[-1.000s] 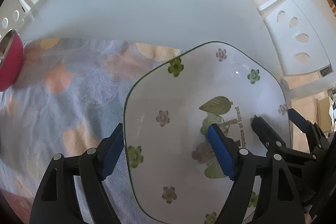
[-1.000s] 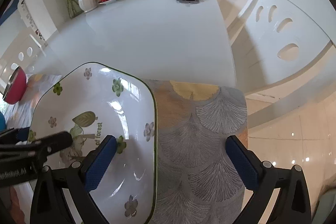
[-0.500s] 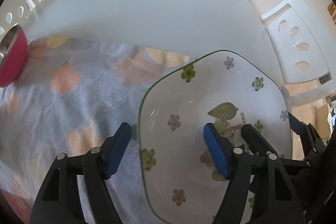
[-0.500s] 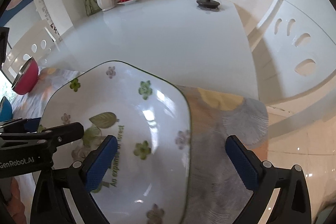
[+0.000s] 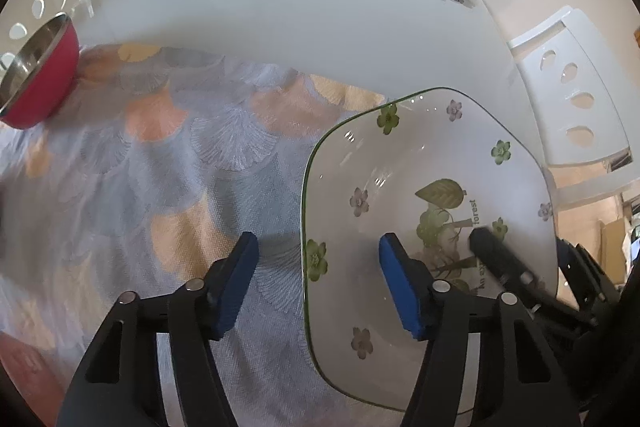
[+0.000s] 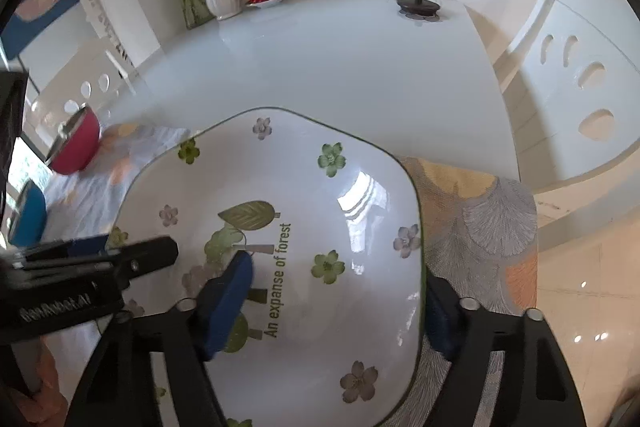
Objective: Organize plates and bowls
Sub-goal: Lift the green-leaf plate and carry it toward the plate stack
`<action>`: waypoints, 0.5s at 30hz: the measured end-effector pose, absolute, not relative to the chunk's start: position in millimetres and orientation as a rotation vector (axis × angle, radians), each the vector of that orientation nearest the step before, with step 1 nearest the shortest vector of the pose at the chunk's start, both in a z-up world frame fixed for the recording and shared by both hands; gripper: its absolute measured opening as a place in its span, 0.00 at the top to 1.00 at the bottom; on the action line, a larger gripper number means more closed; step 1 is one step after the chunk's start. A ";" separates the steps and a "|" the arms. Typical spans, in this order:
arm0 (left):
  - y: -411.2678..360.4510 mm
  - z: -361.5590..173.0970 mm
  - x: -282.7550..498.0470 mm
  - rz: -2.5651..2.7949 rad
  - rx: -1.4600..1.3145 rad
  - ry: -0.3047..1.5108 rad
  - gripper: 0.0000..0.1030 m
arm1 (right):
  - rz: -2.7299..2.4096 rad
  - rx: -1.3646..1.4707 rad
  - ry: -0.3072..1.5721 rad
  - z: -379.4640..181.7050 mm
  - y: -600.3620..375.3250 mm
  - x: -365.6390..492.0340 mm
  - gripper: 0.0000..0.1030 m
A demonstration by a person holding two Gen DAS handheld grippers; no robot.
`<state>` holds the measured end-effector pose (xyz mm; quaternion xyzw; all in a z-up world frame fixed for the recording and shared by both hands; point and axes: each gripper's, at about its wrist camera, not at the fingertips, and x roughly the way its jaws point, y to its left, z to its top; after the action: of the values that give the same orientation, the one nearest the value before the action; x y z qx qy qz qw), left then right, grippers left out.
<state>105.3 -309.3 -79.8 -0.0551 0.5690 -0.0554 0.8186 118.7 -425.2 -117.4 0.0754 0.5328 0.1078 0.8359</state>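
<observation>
A square floral plate (image 6: 344,211) with a green rim lies on a fan-patterned cloth (image 5: 168,163) spread over the near part of the white desk (image 5: 280,11). In the left wrist view the plate fills the 4 o'clock part of the picture. The left tool (image 5: 320,283) straddles the plate's left rim at 6 o'clock: one blue pad over the cloth, the other above the plate's inside. Its jaws are closing, with the rim between them but not yet pinched. In the right wrist view the right tool (image 6: 340,303) straddles the plate's right rim, one pad over the printed centre and the other outside the edge at 4 o'clock. These jaws are closing too, and whether the pads already press the rim I cannot tell. A red bowl (image 5: 38,75) with a steel inside stands on the cloth's far edge at 9 o'clock, well apart from the plate. A blue bowl (image 6: 26,217) shows at the left edge of the right view.
</observation>
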 end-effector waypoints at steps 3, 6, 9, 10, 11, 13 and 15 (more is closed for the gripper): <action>-310.6 -79.4 103.2 -0.127 -0.112 1.202 0.46 | 0.229 0.224 1.122 -116.7 -433.2 118.9 0.42; -312.5 -79.2 101.1 -0.128 -0.103 1.203 0.46 | 0.231 0.266 1.111 -116.8 -439.8 118.5 0.47; -317.2 -78.8 102.1 -0.136 -0.101 1.207 0.46 | 0.240 0.293 1.106 -116.6 -443.1 117.0 0.48; -318.4 -78.5 101.9 -0.148 -0.107 1.205 0.46 | 0.240 0.292 1.107 -116.7 -442.5 117.0 0.48; -320.1 -78.1 101.1 -0.175 -0.119 1.201 0.50 | 0.240 0.290 1.107 -116.6 -442.8 116.3 0.48; -325.1 -77.2 99.8 -0.209 -0.127 1.198 0.56 | 0.243 0.286 1.110 -116.6 -442.9 116.2 0.51; -327.2 -77.1 99.0 -0.206 -0.119 1.194 0.57 | 0.253 0.291 1.111 -116.9 -444.9 115.5 0.54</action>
<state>99.0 -327.2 -77.1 -0.0558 0.5609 -0.0968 0.8203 115.5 -444.9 -116.9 0.1373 0.5239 0.1192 0.8322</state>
